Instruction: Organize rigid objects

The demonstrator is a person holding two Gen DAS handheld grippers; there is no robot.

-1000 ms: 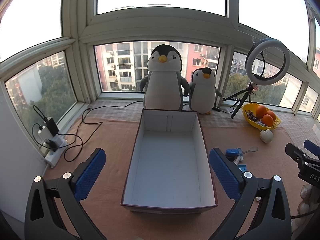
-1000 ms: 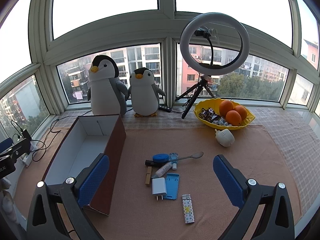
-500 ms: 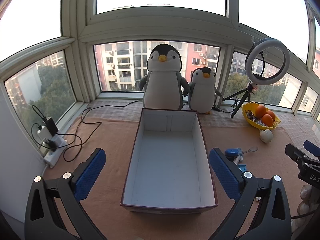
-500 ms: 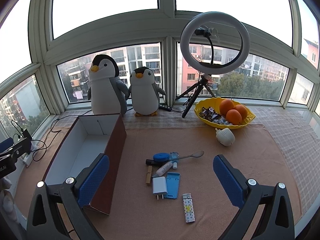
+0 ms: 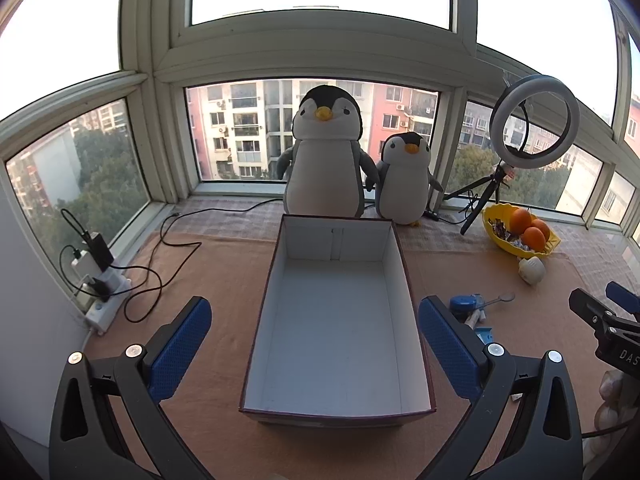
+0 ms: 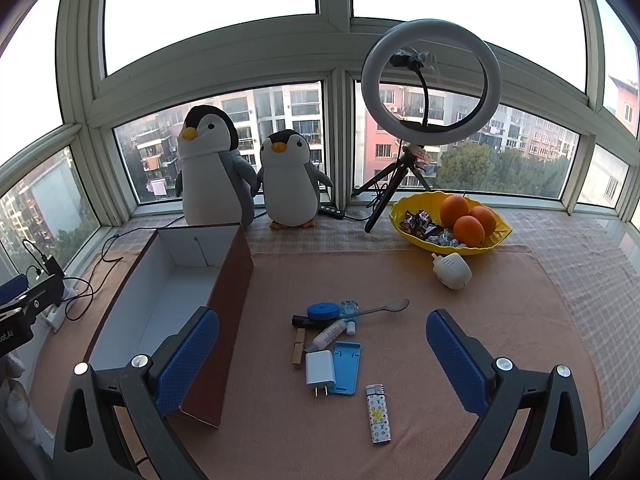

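Nothing packed yet: box [image 5: 336, 320] empty, charger [image 6: 320, 369] and lighter [image 6: 378, 413] lie right of it; both grippers' fingers spread

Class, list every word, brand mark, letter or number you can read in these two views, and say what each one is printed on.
"DAS" – white letters, cut off by the frame edge, on the black body of the right tool, seen in the left wrist view.
"oot.AI" – partial white lettering on the left tool's body, seen in the right wrist view.
"LV"-style monogram – repeated on the lighter.
Candy wrappers in the yellow bowl: print too small to read.
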